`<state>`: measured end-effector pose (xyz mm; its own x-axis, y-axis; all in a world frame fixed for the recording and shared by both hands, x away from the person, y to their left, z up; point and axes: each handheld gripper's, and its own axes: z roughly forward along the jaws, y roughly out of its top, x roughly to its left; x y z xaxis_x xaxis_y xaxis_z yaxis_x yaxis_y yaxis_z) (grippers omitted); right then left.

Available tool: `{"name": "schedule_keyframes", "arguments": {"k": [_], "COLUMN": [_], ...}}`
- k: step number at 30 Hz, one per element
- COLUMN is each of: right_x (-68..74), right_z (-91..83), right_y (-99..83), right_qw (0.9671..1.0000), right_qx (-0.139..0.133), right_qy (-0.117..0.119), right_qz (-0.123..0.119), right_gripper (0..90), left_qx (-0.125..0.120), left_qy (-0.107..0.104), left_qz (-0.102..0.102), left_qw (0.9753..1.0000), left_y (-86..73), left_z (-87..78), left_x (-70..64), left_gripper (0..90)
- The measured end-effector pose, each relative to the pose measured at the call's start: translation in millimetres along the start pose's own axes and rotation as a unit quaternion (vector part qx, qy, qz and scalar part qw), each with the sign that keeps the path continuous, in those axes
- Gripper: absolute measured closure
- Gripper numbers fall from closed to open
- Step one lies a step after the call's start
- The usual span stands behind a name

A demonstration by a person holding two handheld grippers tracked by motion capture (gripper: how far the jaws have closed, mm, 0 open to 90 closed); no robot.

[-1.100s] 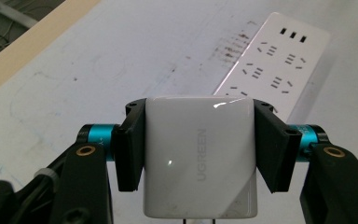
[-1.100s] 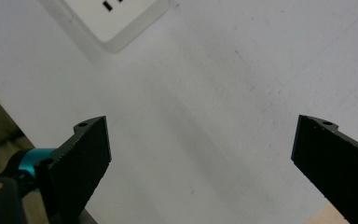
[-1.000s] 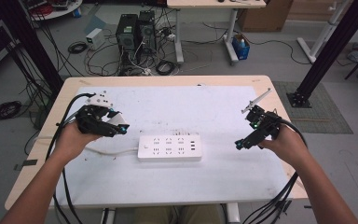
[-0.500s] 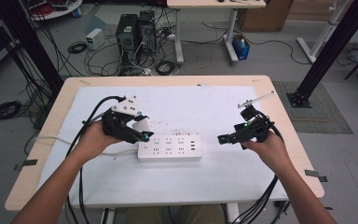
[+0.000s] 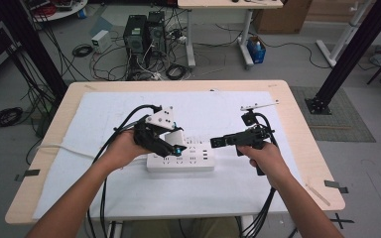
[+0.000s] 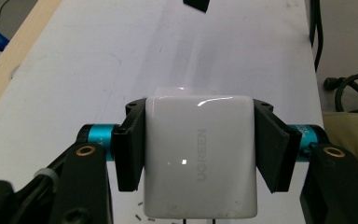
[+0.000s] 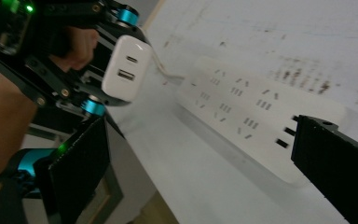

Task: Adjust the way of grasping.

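Table (image 5: 297, 148): it carried a white sheet (image 5: 129, 193) across most of its top, and your forearms came in over its near edge.
Power strip (image 5: 181, 162): it lay flat on the sheet between your two hands, long side running left to right. In the right gripper view (image 7: 261, 116) its far end ran off blurred and its near end was cut by your own jaw.
Left arm: you reached in from the lower left, hand (image 5: 124, 148) wrapped round the gripper body, jaws angled down and toward the strip's left end.
Left gripper (image 5: 171, 145): your jaws were clamped on a white charger (image 6: 199, 156), one black pad on each flank. From the right gripper view (image 7: 126, 70) its face showed two ports, and it hung just above the strip's left end. Whether it touched the strip you could not tell.
Charger underside: the prongs were cut off by the bottom edge of the left gripper view.
Right arm: you came in from the lower right, hand (image 5: 263, 156) gripping from below, gripper levelled and pointing left over the strip's right end.
Right gripper (image 5: 218, 142): your jaws stood wide apart with nothing between them but the strip seen beyond.
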<state>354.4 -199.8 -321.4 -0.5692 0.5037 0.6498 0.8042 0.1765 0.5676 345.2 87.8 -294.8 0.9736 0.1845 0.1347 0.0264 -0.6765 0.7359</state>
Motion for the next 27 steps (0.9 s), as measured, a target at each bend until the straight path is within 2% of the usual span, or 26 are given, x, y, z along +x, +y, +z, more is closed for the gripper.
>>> {"name": "schedule_keyframes", "arguments": {"k": [4,9,14,18,26,27], "right_x": [-0.9,1.9,3.3,4.4,4.5,3.8], "right_z": [9.5,23.5,32.7,36.3,40.1,39.9], "right_y": [2.6,6.7,9.4,10.0,10.3,10.5], "right_qw": [0.9996,0.9973,0.9962,0.9957,0.9945,0.9937], "right_qx": [0.002,0.007,0.012,0.016,0.008,0.007], "right_qy": [0.022,0.062,0.076,0.079,0.089,0.092], "right_qz": [0.016,0.037,0.041,0.046,0.055,0.063], "right_gripper": [4.0,4.0,3.9,3.9,4.0,4.2], "left_qx": [-0.002,0.002,0.005,0.0,0.0,0.0], "left_qy": [-0.006,-0.012,-0.014,-0.013,-0.012,-0.012], "left_qz": [0.007,0.018,0.028,0.028,0.036,0.036], "left_qw": [1.0,0.9998,0.9995,0.9995,0.9993,0.9993], "left_y": [7.2,14.3,20.2,23.1,26.8,27.0], "left_z": [9.8,19.0,26.1,28.7,29.7,29.6], "left_x": [-2.8,-5.1,-7.8,-8.2,-9.9,-10.0], "left_gripper": [42.6,42.5,42.5,42.6,42.5,42.5]}}
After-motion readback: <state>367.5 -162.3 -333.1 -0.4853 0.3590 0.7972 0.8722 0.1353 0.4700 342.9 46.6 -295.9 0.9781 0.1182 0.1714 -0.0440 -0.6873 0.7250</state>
